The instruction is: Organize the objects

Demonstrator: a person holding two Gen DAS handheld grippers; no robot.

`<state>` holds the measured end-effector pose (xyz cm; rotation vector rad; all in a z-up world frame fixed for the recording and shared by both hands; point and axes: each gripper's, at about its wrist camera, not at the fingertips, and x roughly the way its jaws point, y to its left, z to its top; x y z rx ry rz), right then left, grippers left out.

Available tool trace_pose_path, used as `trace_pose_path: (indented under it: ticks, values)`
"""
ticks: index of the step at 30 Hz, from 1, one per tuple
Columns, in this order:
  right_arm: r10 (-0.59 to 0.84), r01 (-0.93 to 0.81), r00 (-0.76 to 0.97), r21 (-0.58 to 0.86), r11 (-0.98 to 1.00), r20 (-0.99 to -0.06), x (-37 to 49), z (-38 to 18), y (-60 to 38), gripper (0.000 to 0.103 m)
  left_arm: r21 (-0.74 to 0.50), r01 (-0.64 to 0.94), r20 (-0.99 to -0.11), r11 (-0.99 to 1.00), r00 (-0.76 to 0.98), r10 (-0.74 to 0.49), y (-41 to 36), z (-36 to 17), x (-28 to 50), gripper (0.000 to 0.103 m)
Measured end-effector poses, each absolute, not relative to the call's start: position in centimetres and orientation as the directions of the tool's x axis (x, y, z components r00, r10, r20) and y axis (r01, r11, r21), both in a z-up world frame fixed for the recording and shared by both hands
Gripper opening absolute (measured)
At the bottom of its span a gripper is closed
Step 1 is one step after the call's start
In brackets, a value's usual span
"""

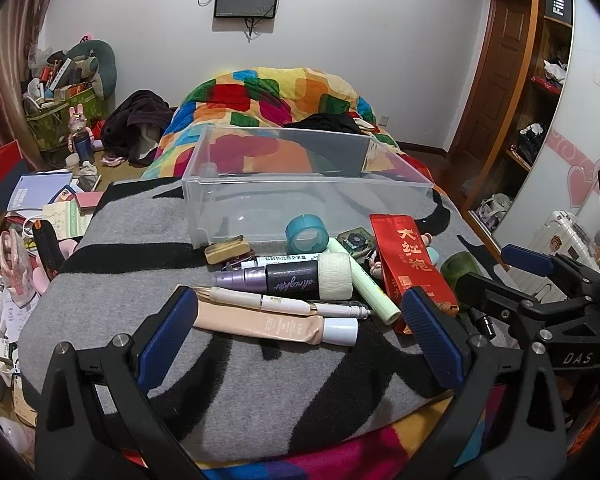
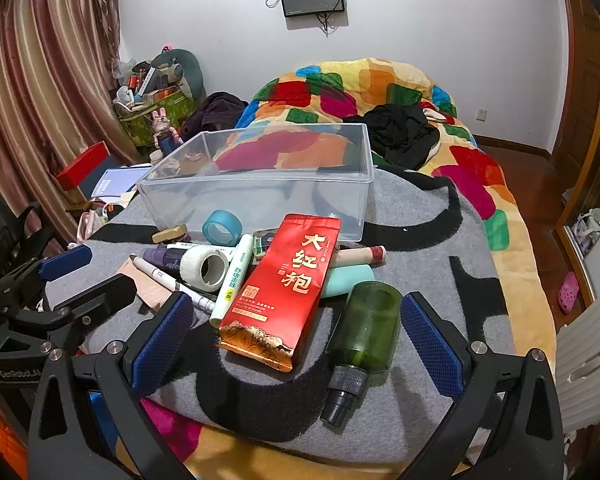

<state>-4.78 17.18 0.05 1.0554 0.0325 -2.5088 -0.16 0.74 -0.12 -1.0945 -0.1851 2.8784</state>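
Bed scene, small items piled on a grey and black blanket [image 1: 112,248], just in front of a clear plastic bin [image 1: 300,184] that sits on the same blanket with nothing visible inside.

Left tool [image 1: 300,332]: fingers wide apart, holding nothing, low over the near edge of the pile. Left pad sits by the tail end of the beige tube [image 1: 276,326], right pad by the lower corner of the red tea pouch [image 1: 414,264].

Pile, left to right in the left wrist view: small tin [image 1: 226,249] by the bin's front corner, purple tube [image 1: 268,278] lying flat, white pen [image 1: 284,303] lying across just behind the beige tube, white gauze roll [image 1: 335,276] touching the purple tube's end, teal tape roll [image 1: 307,234] upright against the bin's front wall, pale green stick [image 1: 362,280] angled under the gauze roll, red tea pouch, then the green bottle [image 1: 460,268] at the far right.

Right tool [image 2: 296,344]: fingers apart, empty, hovering over the pouch's bottom edge and the green bottle [image 2: 364,328]. The bottle lies on its side with its black cap [image 2: 342,396] pointing toward the camera, just inside the right pad. Mint case [image 2: 348,280] peeks from behind the pouch; a beige stick with a red band [image 2: 360,255] lies behind it.

Colourful quilt [image 2: 380,88] covers the bed beyond the bin.
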Motion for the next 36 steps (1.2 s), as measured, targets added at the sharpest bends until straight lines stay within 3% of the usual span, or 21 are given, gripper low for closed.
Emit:
trace_pose_path:
  ticks: [36]
  values:
    - [-0.372, 0.378, -0.610, 0.156, -0.913, -0.700, -4.89, -0.58, 17.19, 0.103, -0.140, -0.017, -0.668, -0.990, -0.736, 0.107, 0.85, -0.56, 0.02, 0.103]
